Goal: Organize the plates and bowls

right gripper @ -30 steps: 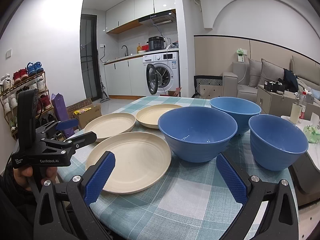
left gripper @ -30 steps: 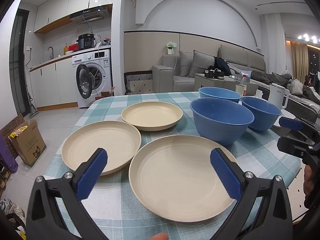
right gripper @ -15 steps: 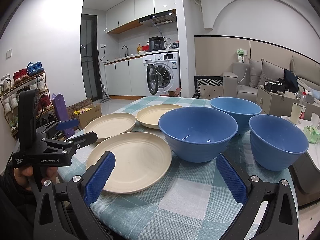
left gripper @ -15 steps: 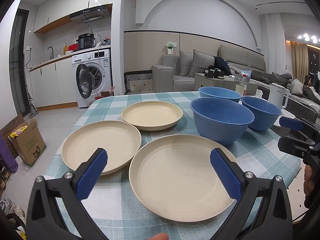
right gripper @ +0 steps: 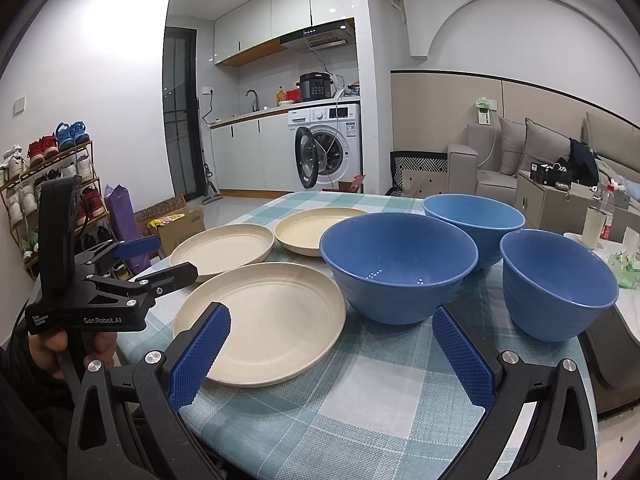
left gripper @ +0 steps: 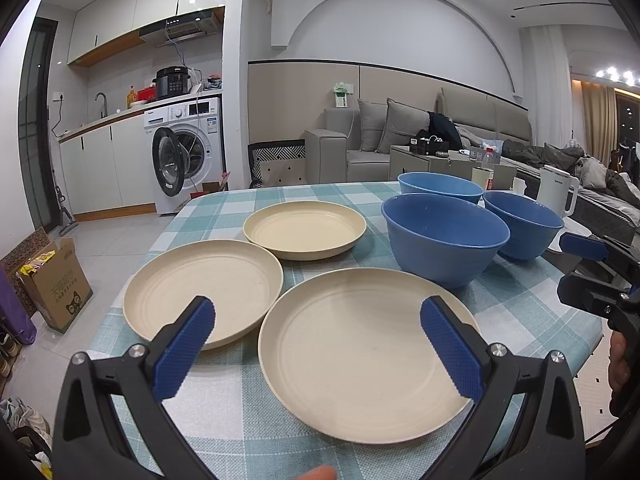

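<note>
Three cream plates and three blue bowls, all separate and unstacked, so sorting appears not yet begun. Large plate sits nearest the table's front edge at 6 o'clock of the group; medium plate lies at its 10 o'clock, rims nearly touching; small plate lies at 12 o'clock, further back. Large bowl stands just beside the large plate at 2 o'clock; the rear bowl and the right-hand bowl cluster close behind and beside it. Plates grouped left, bowls right: likely laid out for nesting by kind and size. Left gripper hovers above the large plate, jaws wide and empty, seemingly lined up for its rim. Right gripper hovers before the large bowl, jaws wide, holding nothing. Surface: table under a teal-and-white checked cloth, flat, slightly textured. Room: washing machine with door ajar at 11 o'clock, grey sofa at 1 o'clock, shoe rack at 9 o'clock.
</note>
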Tool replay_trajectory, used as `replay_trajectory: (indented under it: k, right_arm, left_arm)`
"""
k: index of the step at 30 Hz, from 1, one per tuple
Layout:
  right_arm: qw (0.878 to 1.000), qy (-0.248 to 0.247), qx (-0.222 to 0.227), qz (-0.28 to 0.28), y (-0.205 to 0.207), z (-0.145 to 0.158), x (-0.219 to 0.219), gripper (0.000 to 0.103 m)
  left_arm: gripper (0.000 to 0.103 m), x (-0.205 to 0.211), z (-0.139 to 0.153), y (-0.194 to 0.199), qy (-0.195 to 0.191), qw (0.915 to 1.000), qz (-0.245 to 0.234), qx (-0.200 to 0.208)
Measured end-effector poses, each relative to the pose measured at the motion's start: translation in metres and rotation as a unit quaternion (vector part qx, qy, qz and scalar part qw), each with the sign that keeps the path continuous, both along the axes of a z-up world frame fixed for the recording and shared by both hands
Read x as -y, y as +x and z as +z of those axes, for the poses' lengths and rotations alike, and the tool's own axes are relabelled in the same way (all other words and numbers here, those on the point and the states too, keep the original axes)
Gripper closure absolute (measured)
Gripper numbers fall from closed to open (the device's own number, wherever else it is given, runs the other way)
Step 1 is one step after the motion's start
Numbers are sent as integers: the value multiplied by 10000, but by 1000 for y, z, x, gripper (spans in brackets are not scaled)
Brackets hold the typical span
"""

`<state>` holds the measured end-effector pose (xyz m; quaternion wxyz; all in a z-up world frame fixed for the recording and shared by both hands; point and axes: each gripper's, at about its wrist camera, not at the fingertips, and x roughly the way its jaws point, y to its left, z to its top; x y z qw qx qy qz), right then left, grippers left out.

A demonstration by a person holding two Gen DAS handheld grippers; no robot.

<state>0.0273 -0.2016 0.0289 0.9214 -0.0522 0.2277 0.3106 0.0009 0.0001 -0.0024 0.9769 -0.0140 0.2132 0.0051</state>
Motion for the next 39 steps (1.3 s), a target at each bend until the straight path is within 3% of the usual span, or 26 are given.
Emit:
replay_trajectory:
  k: [39]
  right_arm:
    - [10000,-21,-41,9,4,-4,0,0]
  left_arm:
    - [0,0,-2,3,135,9999,-24,-57]
